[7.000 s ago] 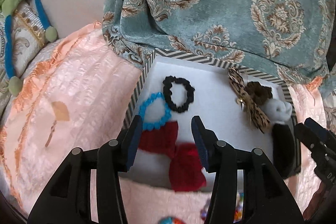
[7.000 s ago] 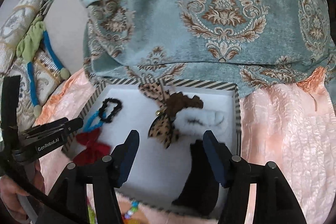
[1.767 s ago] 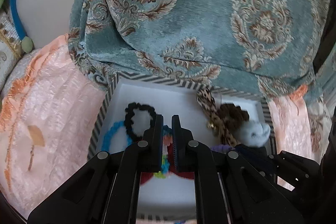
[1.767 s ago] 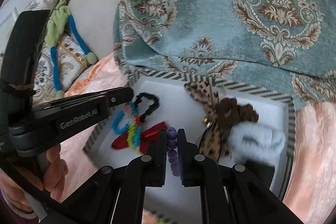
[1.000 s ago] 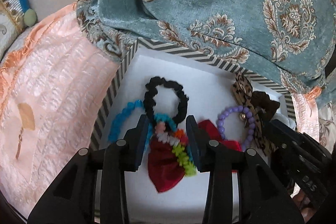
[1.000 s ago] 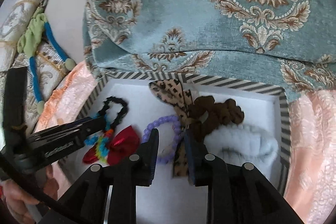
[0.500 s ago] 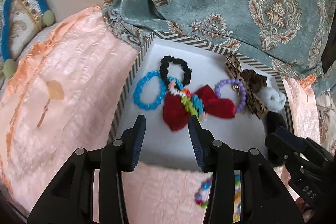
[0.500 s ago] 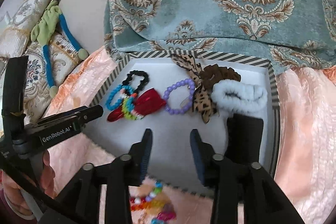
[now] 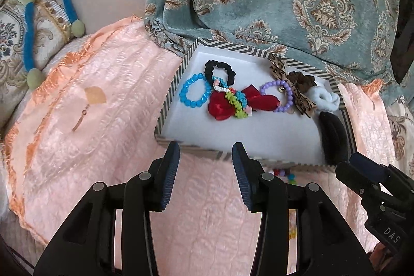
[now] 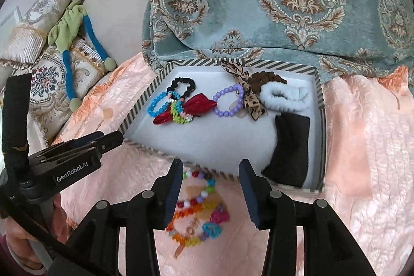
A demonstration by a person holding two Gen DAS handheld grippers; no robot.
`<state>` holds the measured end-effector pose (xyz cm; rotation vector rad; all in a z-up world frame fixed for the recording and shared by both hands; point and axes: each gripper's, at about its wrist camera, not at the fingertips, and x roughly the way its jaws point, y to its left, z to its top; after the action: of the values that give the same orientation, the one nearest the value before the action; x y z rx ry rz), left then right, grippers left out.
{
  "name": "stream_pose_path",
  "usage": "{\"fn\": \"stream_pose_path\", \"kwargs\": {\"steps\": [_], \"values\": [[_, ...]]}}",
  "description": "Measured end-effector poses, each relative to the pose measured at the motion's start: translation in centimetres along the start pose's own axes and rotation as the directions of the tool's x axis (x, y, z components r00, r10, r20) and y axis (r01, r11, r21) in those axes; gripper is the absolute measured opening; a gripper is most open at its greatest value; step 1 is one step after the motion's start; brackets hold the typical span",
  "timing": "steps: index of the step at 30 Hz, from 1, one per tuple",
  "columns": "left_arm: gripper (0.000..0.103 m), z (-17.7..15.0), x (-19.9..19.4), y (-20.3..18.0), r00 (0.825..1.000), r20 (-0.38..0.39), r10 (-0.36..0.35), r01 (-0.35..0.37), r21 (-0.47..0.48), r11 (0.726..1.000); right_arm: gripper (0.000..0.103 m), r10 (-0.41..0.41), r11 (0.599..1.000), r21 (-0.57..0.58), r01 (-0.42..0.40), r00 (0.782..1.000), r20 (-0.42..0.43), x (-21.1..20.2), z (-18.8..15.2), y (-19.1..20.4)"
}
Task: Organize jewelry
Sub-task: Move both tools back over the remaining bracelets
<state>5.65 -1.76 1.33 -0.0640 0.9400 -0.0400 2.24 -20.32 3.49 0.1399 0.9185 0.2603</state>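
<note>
Left gripper (image 9: 206, 170), right gripper (image 10: 211, 189): jaws apart, empty.

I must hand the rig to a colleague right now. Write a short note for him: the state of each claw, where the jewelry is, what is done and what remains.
Left claw: open, holding nothing, just short of the striped box's near wall.
Right claw: open, holding nothing, above the colourful bead pile on the pink cloth.
Done: in the box lie the blue bracelet, purple bracelet, multicolour bracelet, red bow and scrunchies.
Left: the bead pile is outside the box, not yet picked up.
</note>
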Motion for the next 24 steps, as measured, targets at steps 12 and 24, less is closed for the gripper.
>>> {"fn": "stream_pose_path", "kwargs": {"steps": [12, 24], "values": [[0.042, -3.2, -2.9, -0.9, 1.0, 0.018, -0.005, 0.005, 0.023, 1.0, 0.043, -0.014, 1.0, 0.006, 0.014, 1.0, -0.006, -2.2, -3.1, -0.6], [0.042, -5.7, -2.4, -0.3, 0.999, -0.04, -0.025, 0.025, -0.001, 1.0, 0.043, -0.032, 0.998, 0.046, 0.035, 0.997, -0.067, -1.4, -5.8, -2.7]]}}
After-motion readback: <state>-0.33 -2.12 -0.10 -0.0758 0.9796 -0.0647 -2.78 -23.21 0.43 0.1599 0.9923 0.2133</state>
